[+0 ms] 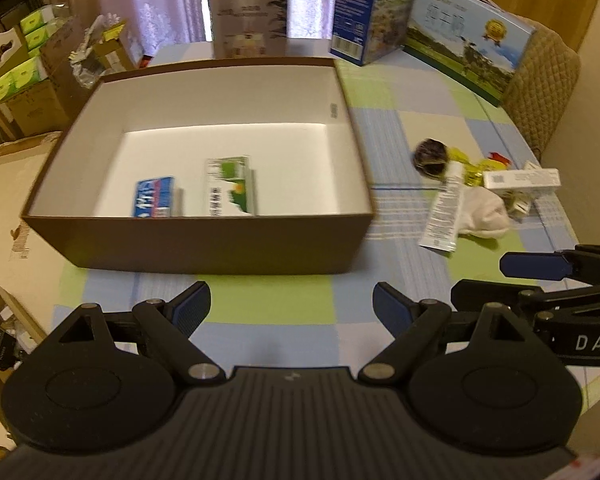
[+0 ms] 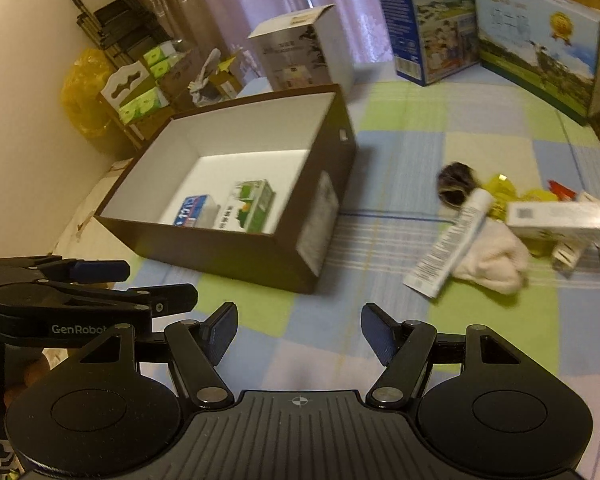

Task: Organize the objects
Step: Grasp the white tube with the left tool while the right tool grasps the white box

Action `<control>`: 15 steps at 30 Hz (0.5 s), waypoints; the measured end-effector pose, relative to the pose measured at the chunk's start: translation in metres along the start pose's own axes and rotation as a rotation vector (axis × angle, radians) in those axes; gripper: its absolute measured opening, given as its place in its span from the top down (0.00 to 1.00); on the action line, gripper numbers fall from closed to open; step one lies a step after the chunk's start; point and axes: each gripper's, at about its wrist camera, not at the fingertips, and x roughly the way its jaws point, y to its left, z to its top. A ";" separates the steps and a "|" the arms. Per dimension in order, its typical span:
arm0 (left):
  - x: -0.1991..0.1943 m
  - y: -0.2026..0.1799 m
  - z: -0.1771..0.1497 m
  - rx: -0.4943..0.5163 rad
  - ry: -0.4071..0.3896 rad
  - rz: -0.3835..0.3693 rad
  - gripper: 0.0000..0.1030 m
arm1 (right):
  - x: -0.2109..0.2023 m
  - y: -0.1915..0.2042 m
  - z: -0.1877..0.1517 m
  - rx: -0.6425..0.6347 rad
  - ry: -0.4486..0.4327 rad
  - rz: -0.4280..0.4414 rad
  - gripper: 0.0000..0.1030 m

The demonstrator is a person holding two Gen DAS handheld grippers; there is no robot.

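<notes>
From the left wrist view, the left gripper (image 1: 292, 308) hangs with its jaws spread wide and holding nothing, just before the near wall of the brown box (image 1: 204, 242). The box sits open on the desk (image 1: 384, 128), which is covered in a checked cloth of green and blue. Inside the box, near its front wall, lie a blue carton (image 1: 154, 198) and a green-and-white carton (image 1: 231, 187), side by side but apart; the rest of the white box floor is bare. Right of the box, across a strip of bare cloth, lies a loose pile: a white tube (image 1: 443, 210), a white cloth (image 1: 484, 216), a long white carton (image 1: 520, 179), yellow wrappers (image 1: 466, 162) and a dark round thing (image 1: 430, 158). The right gripper (image 1: 536, 276) enters from the right edge, beside the pile.

From the right wrist view, the right gripper (image 2: 298, 332) also has its jaws spread and empty, over open cloth just beyond the box's near right corner (image 2: 312, 280). The tube (image 2: 448, 244) lies slanted to the right of the box, resting on the white cloth (image 2: 492, 264). The left gripper (image 2: 100, 280) shows at the left edge, before the box's front wall. Tall printed boxes (image 2: 540, 40) stand behind the box along the desk's far edge.
</notes>
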 end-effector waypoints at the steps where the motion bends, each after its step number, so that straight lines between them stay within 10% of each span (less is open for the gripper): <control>1: 0.001 -0.006 -0.001 0.005 0.003 -0.006 0.16 | -0.004 -0.006 -0.003 0.003 0.001 -0.005 0.36; 15: 0.023 -0.095 -0.002 0.095 0.047 -0.090 0.16 | -0.051 -0.094 -0.027 0.096 -0.016 -0.079 0.36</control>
